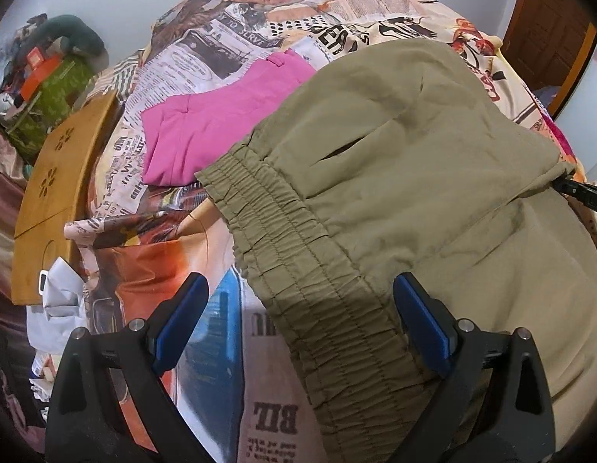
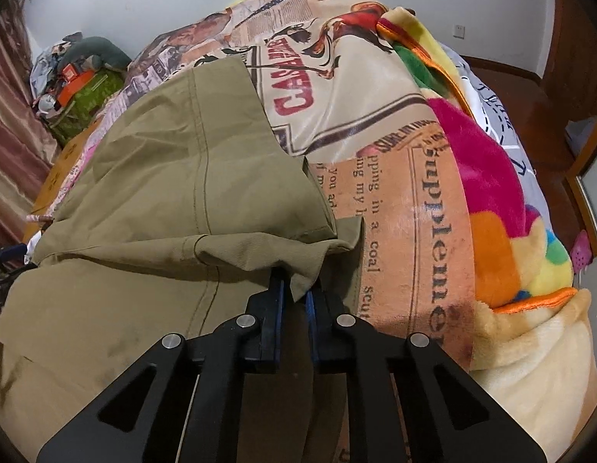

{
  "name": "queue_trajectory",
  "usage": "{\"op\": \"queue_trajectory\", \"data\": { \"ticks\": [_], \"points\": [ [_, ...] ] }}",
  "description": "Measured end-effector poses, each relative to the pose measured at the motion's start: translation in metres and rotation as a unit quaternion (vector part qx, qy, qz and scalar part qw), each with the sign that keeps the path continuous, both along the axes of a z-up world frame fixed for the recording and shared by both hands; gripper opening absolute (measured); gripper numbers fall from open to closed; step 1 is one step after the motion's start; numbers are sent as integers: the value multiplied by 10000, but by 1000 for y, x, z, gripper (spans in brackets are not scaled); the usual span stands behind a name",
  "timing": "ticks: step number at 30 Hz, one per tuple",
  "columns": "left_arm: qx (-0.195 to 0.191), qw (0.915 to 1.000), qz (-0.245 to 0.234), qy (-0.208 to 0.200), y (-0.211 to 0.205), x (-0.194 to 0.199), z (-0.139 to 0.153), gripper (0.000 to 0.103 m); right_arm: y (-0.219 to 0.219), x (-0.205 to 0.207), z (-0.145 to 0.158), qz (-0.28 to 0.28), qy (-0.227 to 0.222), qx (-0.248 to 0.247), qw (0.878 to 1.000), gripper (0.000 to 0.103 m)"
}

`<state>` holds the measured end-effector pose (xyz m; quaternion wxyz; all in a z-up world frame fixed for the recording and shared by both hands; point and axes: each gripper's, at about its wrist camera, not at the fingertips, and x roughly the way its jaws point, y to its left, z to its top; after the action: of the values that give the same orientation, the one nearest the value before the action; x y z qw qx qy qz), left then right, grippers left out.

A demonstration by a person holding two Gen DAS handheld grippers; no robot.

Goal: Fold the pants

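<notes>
Olive-khaki pants (image 1: 406, 177) lie spread across a bed (image 1: 260, 11) covered in a newspaper-print sheet, their elastic waistband (image 1: 298, 270) running diagonally toward the left wrist camera. The left gripper (image 1: 298, 328) hangs over that waistband with its 2 blue-padded fingers wide apart and holding nothing, 1 on each side of the gathered band, apparently lined up to take hold of it. The right gripper (image 2: 295, 297) is clamped on a corner of the khaki fabric at the garment's far side, where 1 layer is already doubled over another; holding that corner would keep the folded layer from slipping while the other end is taken up. A pink garment (image 1: 217, 123) lies folded on the bed just beyond the waistband, and a wooden board (image 1: 63, 177) sits off the bed's left edge. A multicoloured fleece blanket (image 2: 491, 200) is bunched along the bed's right side in the right wrist view. The legs and hems of the pants cannot be traced, as the nearest fabric runs out of frame beneath both grippers. How many layers the right gripper pinches is not clear.
</notes>
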<state>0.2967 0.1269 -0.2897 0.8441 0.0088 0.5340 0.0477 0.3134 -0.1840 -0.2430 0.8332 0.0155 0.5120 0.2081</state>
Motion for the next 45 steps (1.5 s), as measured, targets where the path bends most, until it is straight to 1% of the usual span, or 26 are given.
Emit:
{"op": "queue_trajectory", "data": {
  "ticks": [4, 6, 9, 12, 16, 18, 21, 23, 24, 25, 26, 29, 31, 34, 35, 37, 40, 45],
  "points": [
    [102, 9999, 32, -64, 0, 0, -1, 99, 4, 2, -1, 6, 30, -250, 9997, 7],
    [170, 9998, 25, -110, -1, 0, -2, 101, 7, 4, -3, 13, 115, -375, 9992, 7],
    [74, 9999, 89, -65, 1, 1, -3, 101, 9, 7, -2, 6, 210, -470, 9987, 7],
    [5, 9999, 163, -14, 3, 1, -1, 101, 9, 4, 5, 27, 174, -561, 9983, 8],
    [108, 9998, 171, -32, 0, 0, 7, 101, 5, -7, 24, -22, -35, -652, 9979, 8],
    [178, 9996, 167, -112, -2, -2, 13, 101, 4, -12, 36, 4, -182, -698, 9974, 9],
    [139, 9993, 148, -315, -2, -4, 28, 101, 2, -19, 54, 61, -405, -679, 9969, 20],
    [114, 9987, 169, -471, 0, -4, 40, 101, 3, -23, 66, 101, -618, -695, 9956, 33],
    [106, 9984, 182, -527, 1, -4, 45, 101, 4, -24, 73, 132, -759, -685, 9947, 36],
    [91, 9980, 210, -594, 2, -2, 50, 101, 7, -25, 77, 143, -834, -677, 9941, 41],
    [82, 9977, 236, -628, 4, 0, 53, 101, 9, -25, 82, 153, -918, -650, 9935, 46],
    [-44, 9974, 329, -639, 11, 10, 56, 101, 15, -20, 89, 157, -1075, -567, 9925, 55],
    [-115, 9975, 378, -579, 14, 15, 53, 101, 18, -11, 87, 151, -1109, -549, 9922, 59],
    [-249, 9981, 414, -376, 18, 23, 39, 101, 21, -2, 77, 140, -1004, -553, 9933, 60],
    [-319, 9982, 432, -269, 19, 26, 32, 101, 21, 8, 69, 140, -911, -563, 9942, 60],
    [-438, 9980, 459, 32, 20, 31, 14, 101, 22, 12, 60, 145, -752, -585, 9954, 60],
    [-471, 9975, 443, 269, 18, 34, -4, 101, 22, 26, 40, 114, -422, -514, 9977, 60],
    [-557, 9971, 379, 367, 16, 38, -14, 101, 24, 38, 18, 207, -77, -347, 9992, 60]
  ]
}}
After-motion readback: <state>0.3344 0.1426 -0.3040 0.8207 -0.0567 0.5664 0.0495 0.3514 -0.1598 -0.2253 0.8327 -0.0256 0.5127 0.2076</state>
